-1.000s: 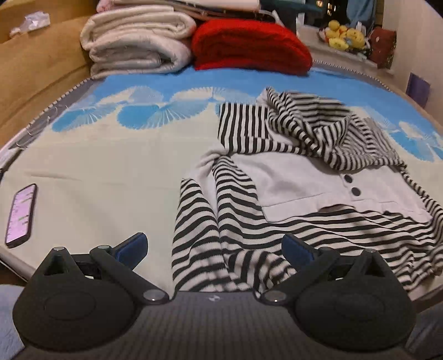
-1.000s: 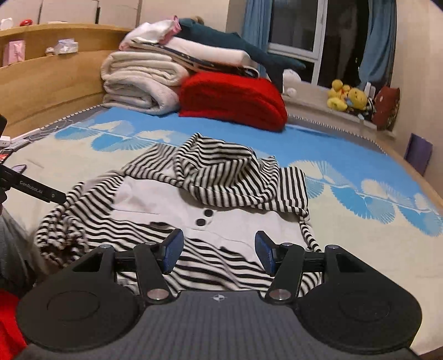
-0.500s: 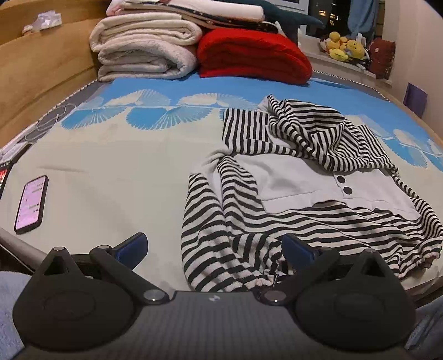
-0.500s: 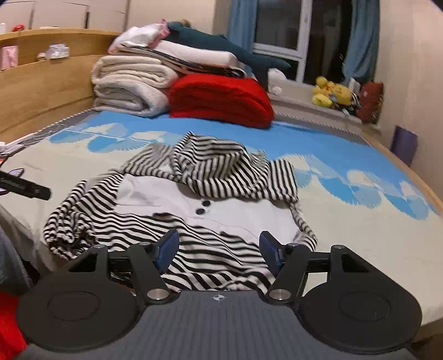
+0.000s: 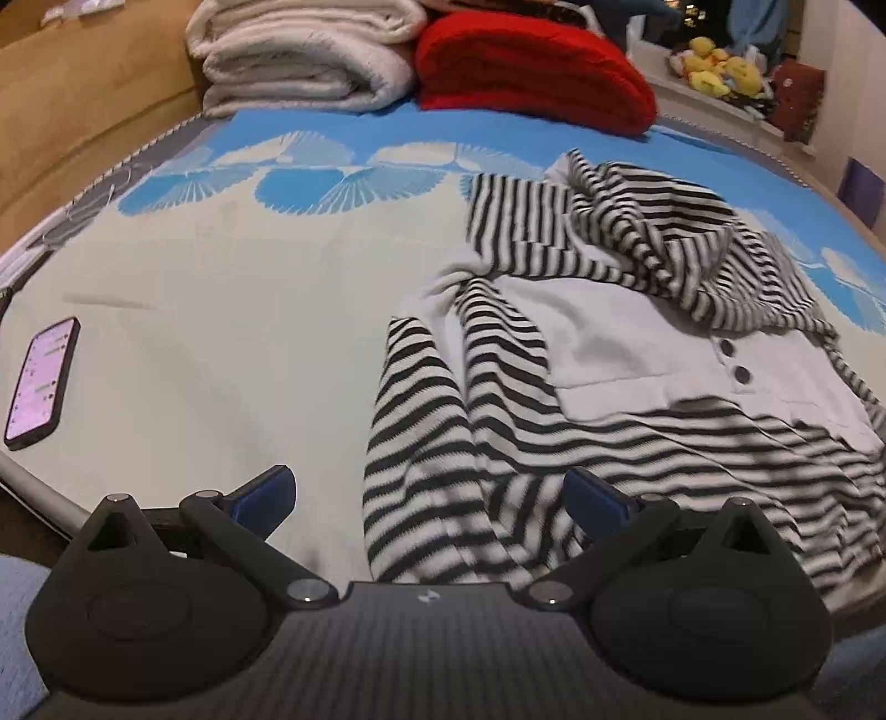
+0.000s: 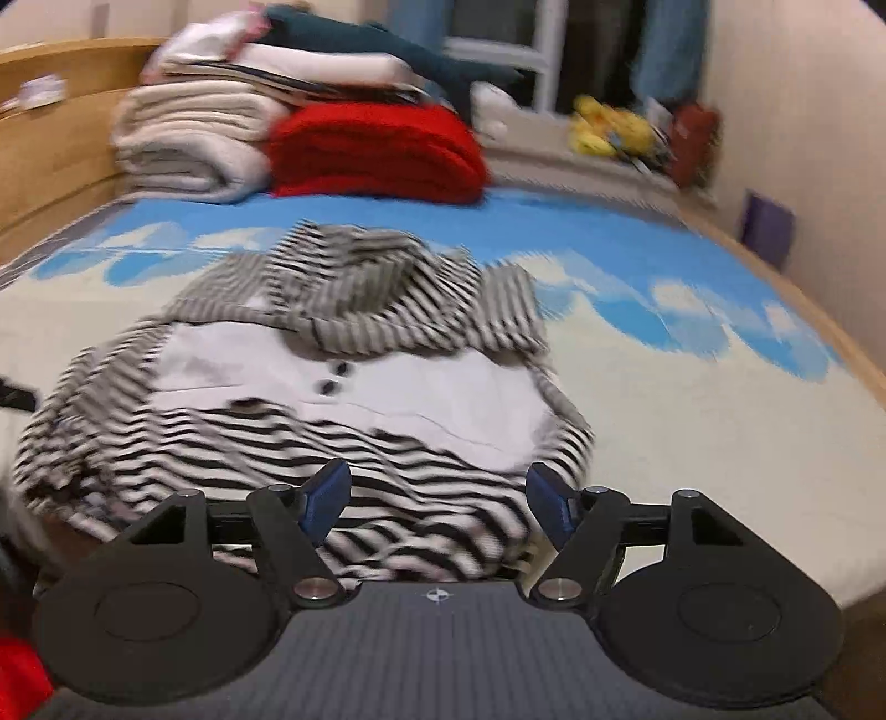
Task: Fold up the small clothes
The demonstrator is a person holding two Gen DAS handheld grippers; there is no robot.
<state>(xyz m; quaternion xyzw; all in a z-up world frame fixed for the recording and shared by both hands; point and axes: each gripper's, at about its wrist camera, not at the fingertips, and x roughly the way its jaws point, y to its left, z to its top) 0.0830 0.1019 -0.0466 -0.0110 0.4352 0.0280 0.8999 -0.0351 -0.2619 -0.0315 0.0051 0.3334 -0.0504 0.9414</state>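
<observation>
A small black-and-white striped hooded top with a plain white chest panel and two dark buttons lies rumpled on the bed, hood bunched at the far end. It also shows in the right wrist view, blurred. My left gripper is open and empty, low over the near left sleeve and hem. My right gripper is open and empty, over the near hem of the top.
The bed sheet is cream with blue fan shapes. A phone lies at the left edge. Folded white blankets and a red blanket stack at the far end. Plush toys sit on the sill.
Both grippers have moved in closer to the top's near hem after pulling back a little. The right view is now blurred from motion. The top has not moved.
</observation>
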